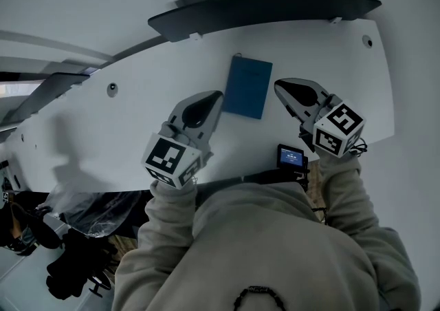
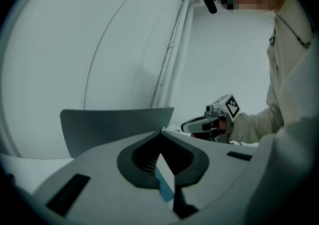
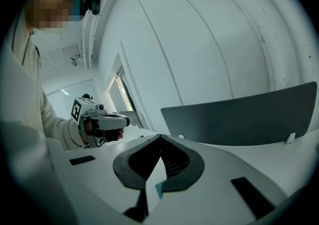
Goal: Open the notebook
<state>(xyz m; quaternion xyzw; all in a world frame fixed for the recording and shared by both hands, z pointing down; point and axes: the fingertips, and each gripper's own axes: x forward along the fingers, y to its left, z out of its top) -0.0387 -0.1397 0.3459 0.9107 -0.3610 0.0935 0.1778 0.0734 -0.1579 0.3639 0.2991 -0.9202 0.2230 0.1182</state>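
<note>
The white table (image 1: pixel 330 55) carries the closed blue notebook (image 1: pixel 247 87), lying flat near its middle and a little toward the far edge. It looks thin and light, with a smooth cover likely to slide, so it is best pinned near the spine while the cover's free long edge is lifted. The left gripper (image 1: pixel 218 95) and right gripper (image 1: pixel 278 84) flank it, the fingers of each closed together on nothing. No cover writing is legible, and the print on the small screen (image 1: pixel 292 157) at the near edge is too small to read.
</note>
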